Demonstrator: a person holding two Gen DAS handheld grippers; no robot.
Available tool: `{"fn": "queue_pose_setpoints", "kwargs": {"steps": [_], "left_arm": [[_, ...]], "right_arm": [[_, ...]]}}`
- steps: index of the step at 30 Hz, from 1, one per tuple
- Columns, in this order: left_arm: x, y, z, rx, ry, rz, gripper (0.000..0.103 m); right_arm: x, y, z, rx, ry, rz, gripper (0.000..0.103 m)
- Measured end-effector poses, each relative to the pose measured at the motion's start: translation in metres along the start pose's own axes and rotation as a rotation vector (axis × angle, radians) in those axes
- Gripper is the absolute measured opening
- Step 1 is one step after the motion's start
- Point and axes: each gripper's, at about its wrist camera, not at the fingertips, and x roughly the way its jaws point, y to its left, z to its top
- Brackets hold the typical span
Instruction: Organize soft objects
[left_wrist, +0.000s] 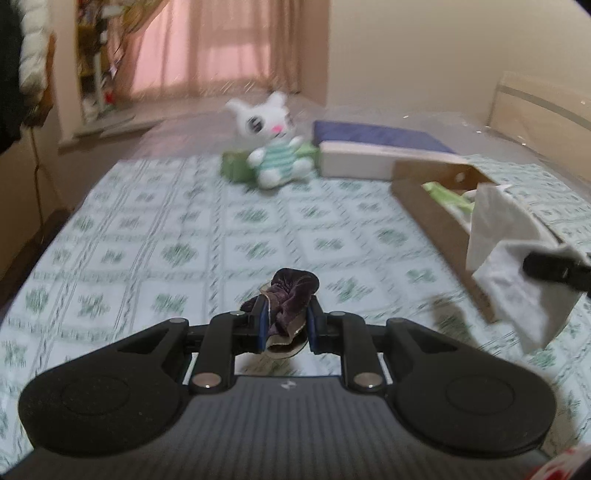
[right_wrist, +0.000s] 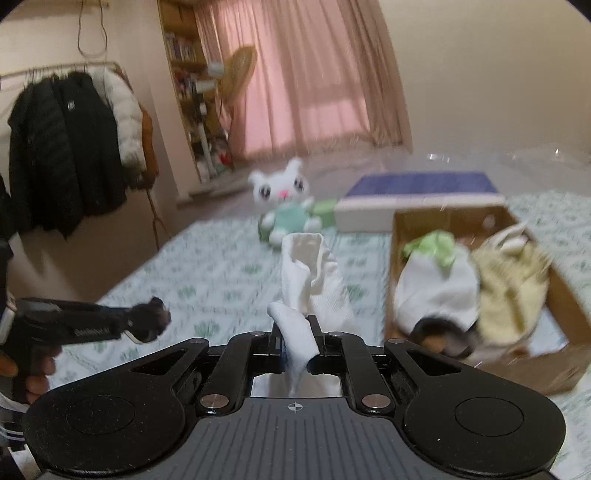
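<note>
In the left wrist view, the left gripper (left_wrist: 286, 325) has its jaws pinching a crumpled dark purple piece of cloth (left_wrist: 291, 295), held up over the bed with the green-and-white patterned sheet (left_wrist: 147, 229). It may be a sock, but the picture is too blurry to be sure. To the right, a white cloth sock (left_wrist: 513, 266) hangs from the black tip of the right gripper (left_wrist: 546, 267), just in front of an open brown cardboard box (left_wrist: 428, 206). Farther back sits a white plush bunny in a striped green top (left_wrist: 275, 147).

In the right wrist view, the right gripper's jaws are pressed tight on the white cloth sock, which sticks up between them. The brown cardboard box is on the right, with soft white, green and yellow things inside. The left gripper shows at the left edge, held by a hand (right_wrist: 37, 373).
</note>
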Motion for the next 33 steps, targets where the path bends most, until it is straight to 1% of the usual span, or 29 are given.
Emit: {"fn": "queue_pose_setpoints", "kwargs": {"steps": [3, 7, 12, 15, 18, 23, 24, 26, 27, 29, 31, 33], "left_arm": [[-0.008, -0.019, 0.015, 0.039, -0.032, -0.022, 0.019], [-0.013, -0.047, 0.038, 0.056, -0.068, -0.091, 0.019], [-0.007, -0.093, 0.066, 0.074, -0.097, -0.195, 0.019], [0.003, -0.123, 0.082, 0.081, -0.092, -0.254, 0.019], [0.016, -0.15, 0.094, 0.088, -0.072, -0.297, 0.019], [0.041, -0.189, 0.104, 0.082, -0.031, -0.349, 0.019], [0.049, -0.194, 0.105, 0.076, -0.021, -0.361, 0.019], [0.062, -0.206, 0.107, 0.064, 0.005, -0.383, 0.019], [0.068, -0.212, 0.106, 0.064, 0.021, -0.386, 0.019], [0.083, -0.223, 0.104, 0.073, 0.05, -0.39, 0.019], [0.098, -0.233, 0.1, 0.095, 0.078, -0.382, 0.019], [0.111, -0.241, 0.095, 0.114, 0.102, -0.372, 0.019]], "right_arm": [[-0.019, -0.015, 0.018, 0.012, -0.041, -0.001, 0.01], [-0.035, -0.041, 0.041, 0.035, -0.077, -0.011, 0.01], [-0.042, -0.078, 0.062, 0.09, -0.1, -0.026, 0.01], [-0.037, -0.102, 0.07, 0.142, -0.089, -0.016, 0.01], [-0.028, -0.125, 0.075, 0.19, -0.052, -0.007, 0.01], [-0.008, -0.165, 0.074, 0.297, -0.003, 0.052, 0.01], [-0.003, -0.174, 0.072, 0.321, 0.013, 0.041, 0.01], [0.01, -0.188, 0.068, 0.332, 0.065, 0.012, 0.01], [0.015, -0.194, 0.065, 0.325, 0.084, -0.024, 0.01], [0.026, -0.201, 0.057, 0.263, 0.136, -0.11, 0.01], [0.034, -0.199, 0.051, 0.156, 0.179, -0.205, 0.01], [0.039, -0.194, 0.043, 0.057, 0.211, -0.261, 0.01]]}}
